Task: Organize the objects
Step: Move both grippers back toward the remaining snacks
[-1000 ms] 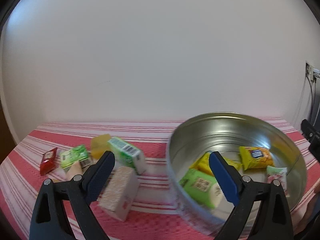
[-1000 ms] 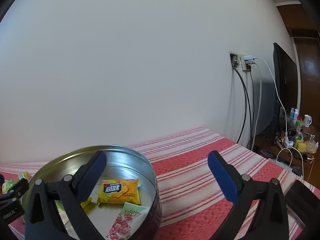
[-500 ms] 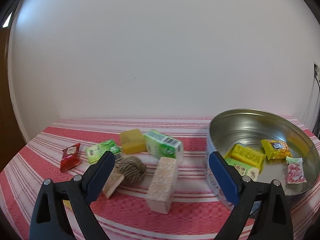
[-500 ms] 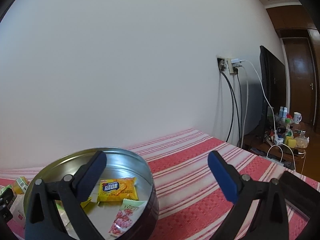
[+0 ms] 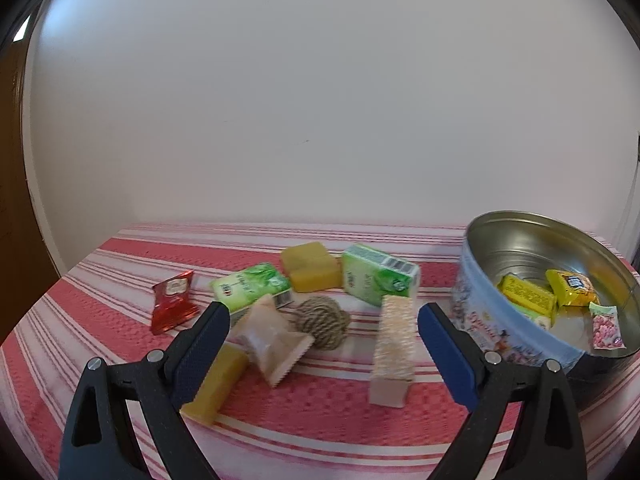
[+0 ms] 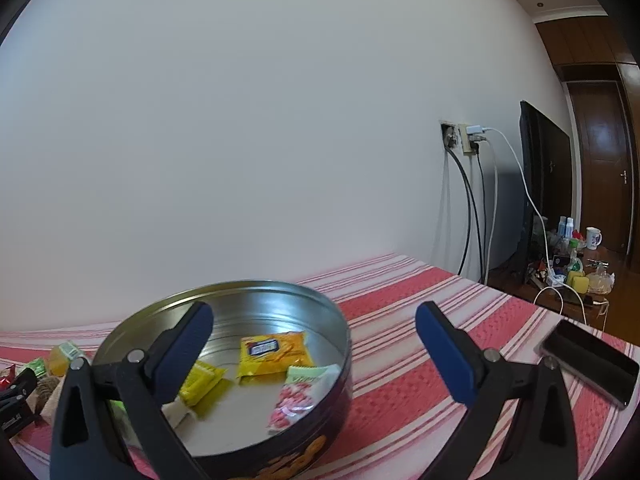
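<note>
- The left tool [image 5: 323,330] hangs with its jaws wide and nothing between them, above loose items on the striped tabletop [image 5: 320,424].
- The right tool [image 6: 314,334] is also spread wide and empty, over the round tin [image 6: 340,344].
- In the left view the tin [image 5: 516,344] sits at about 3 o'clock; it already holds yellow packets [image 5: 528,296] and a pink candy bag [image 5: 606,326].
- Items not yet in the tin: a ball of twine [image 5: 322,322] dead ahead at 12 o'clock, a beige wrapped snack [image 5: 272,338] toward 11, a speckled block [image 5: 394,352] toward 1.
- The likely next pick is the twine or the snack. I would come straight down and close across the middle, since the round twine may roll.
- Crowding is the snag: the snack lies against the twine and partly over a yellow bar [image 5: 216,384], so a pad could nudge a neighbour.
- Farther back lie two green cartons [image 5: 378,280], a yellow sponge-like block [image 5: 310,266] and a red sachet [image 5: 172,300].
- A phone [image 6: 590,362] rests at 3 o'clock in the right view, well apart.
</note>
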